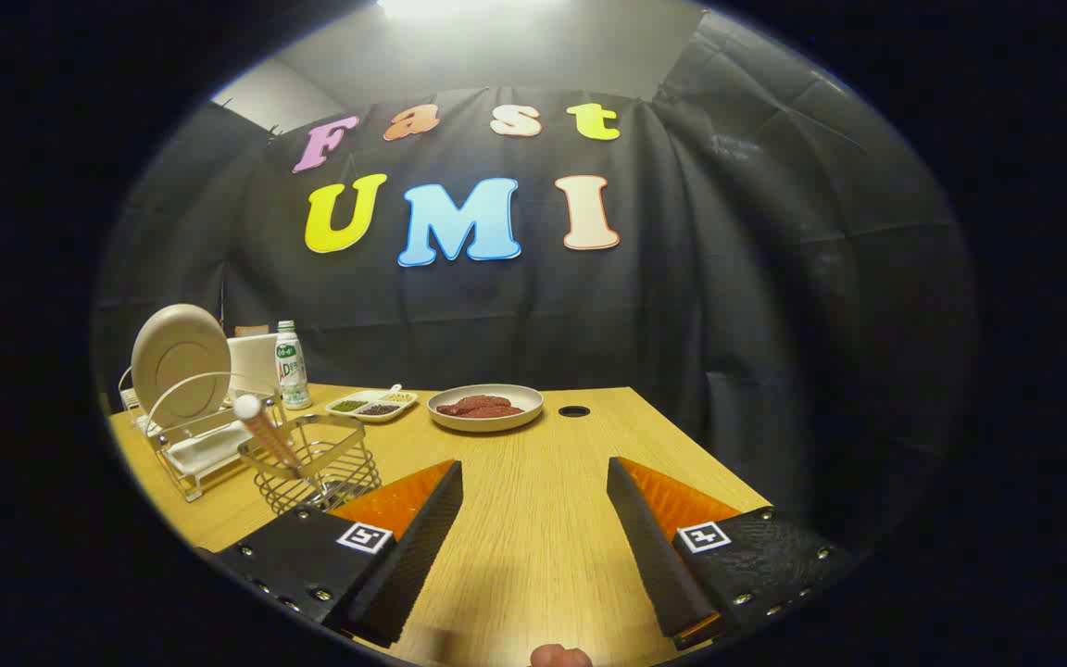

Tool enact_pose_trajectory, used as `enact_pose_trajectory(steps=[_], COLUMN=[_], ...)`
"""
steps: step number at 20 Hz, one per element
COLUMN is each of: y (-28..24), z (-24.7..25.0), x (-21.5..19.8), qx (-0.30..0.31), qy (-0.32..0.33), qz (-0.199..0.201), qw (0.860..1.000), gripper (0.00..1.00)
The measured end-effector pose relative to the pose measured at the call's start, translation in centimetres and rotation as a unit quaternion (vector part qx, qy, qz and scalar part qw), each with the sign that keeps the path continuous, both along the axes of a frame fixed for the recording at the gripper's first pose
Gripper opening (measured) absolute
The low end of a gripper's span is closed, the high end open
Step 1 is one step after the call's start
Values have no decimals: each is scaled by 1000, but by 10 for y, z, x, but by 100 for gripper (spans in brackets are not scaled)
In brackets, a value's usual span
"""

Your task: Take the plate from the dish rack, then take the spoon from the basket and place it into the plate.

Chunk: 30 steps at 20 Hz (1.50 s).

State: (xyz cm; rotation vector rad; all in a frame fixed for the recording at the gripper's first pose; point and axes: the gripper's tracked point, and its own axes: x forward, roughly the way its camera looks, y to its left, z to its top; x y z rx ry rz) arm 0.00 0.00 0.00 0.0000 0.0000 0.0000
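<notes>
tongs (533, 519): spread wide, nothing between them, just bare desk (533, 547) under the gap. You're holding them level and facing the back wall, so nothing is lined up yet.
plate (180, 361): stands on edge in the dish rack (191, 445), off to the left beyond the left finger. Upright in the slot means you get at its rim from above or the front, not from flat.
spoon (260, 428): sits handle-down in the wire basket (316, 472), leaning, round pale end sticking up over the rim. Basket is just in front of the rack and just ahead of the left finger tip. The end above the rim looks like the only clean grab point.
other stuff: bottle (291, 366) and a white box behind the rack; small divided tray (372, 404) with seeds or spices; bowl (485, 408) holding something reddish-brown, mid-desk; dark round hole (574, 410) in the desk beside it.
stage: my read is step 1 not begun, plate not yet out of the rack, spoon untouched.
next: swing left toward the rack first. Basket stands between you and the rack, so come in high or you'll likely clip the spoon.
landing spot: open desk ahead of the tongs looks like the obvious place for the plate.
</notes>
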Motion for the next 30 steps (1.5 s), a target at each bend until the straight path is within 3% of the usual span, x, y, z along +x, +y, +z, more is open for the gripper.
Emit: enact_pose_trajectory(steps=[4, 9, 16, 23, 30], y=[-8, 14, 88, 153, 217], z=[40, 119, 199, 226, 235], x=[10, -30, -79, -78, -53], qx=[-23, -50, -50, -25, -40], qy=[-17, -32, -49, -42, -7], qz=[-16, -15, 2, 3, 32], qw=[999, 998, 998, 999, 999], gripper=[96, 96, 96, 96, 96])
